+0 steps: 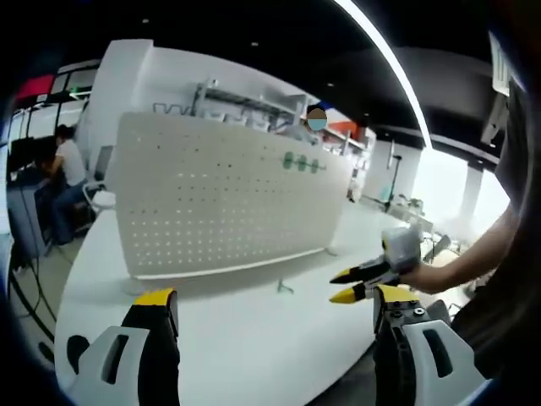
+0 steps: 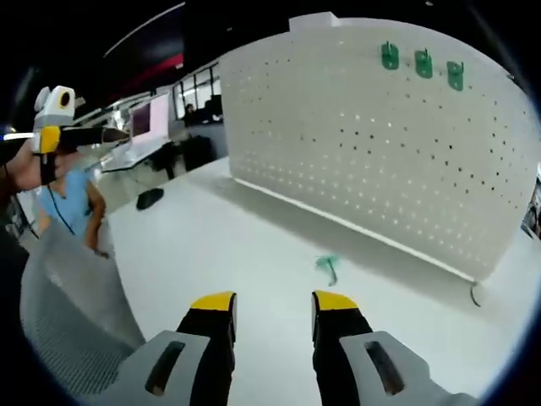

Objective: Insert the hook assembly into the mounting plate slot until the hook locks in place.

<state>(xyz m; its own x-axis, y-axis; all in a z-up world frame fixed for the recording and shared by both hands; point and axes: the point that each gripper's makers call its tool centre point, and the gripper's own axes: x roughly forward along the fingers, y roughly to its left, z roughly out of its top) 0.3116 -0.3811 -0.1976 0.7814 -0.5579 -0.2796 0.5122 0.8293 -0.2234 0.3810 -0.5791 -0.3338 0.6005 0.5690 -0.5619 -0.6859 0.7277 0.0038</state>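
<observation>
A white perforated mounting plate point(image 1: 220, 203) point(image 2: 380, 144) stands upright on the white table point(image 1: 254, 338) point(image 2: 245, 254). Three green hooks point(image 1: 300, 162) point(image 2: 423, 63) hang in a row near its top. A loose green hook assembly point(image 2: 328, 266) lies on the table in front of the plate, seen small and pale in the left gripper view point(image 1: 285, 288). My left gripper point(image 1: 275, 296) is open wide with nothing in it, well back from the plate. Just short of the loose hook, my right gripper point(image 2: 275, 304) is open and empty; it also enters the left gripper view point(image 1: 348, 286), held by a hand.
A thin dark hook point(image 2: 475, 294) lies by the plate's foot at the right. A grey mesh chair back point(image 2: 68, 321) stands at the table's near left edge. A black mouse point(image 2: 150, 199) rests farther back. A person point(image 1: 68, 165) sits at a desk beyond the table.
</observation>
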